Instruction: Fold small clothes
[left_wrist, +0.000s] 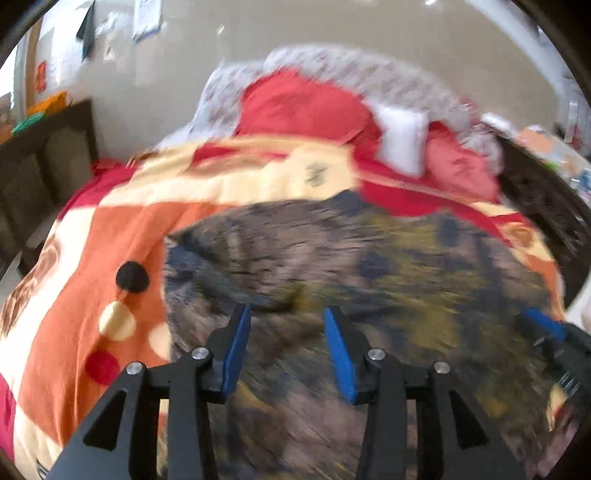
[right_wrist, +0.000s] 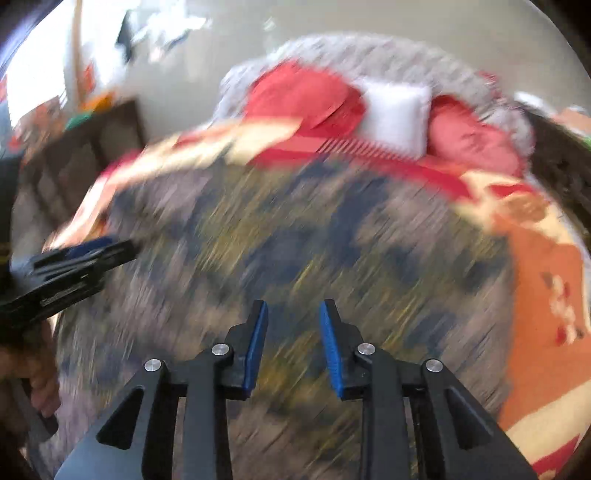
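A bed (left_wrist: 92, 258) is covered by an orange, cream and red patterned blanket. At its head, red pillows (left_wrist: 303, 103) and a white pillow (left_wrist: 402, 140) are heaped against grey bedding (right_wrist: 388, 55). A plain pale wall (left_wrist: 406, 29) is seen behind, with papers (left_wrist: 147, 16) pinned at the left. Dark wooden furniture (left_wrist: 44, 162) is set along the left side.

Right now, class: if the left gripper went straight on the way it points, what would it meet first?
The left gripper, jaws open with nothing between them, would probably first meet the mottled grey, olive and navy patterned garment spread on the orange, cream and red blanket. Blur leaves depth unclear.
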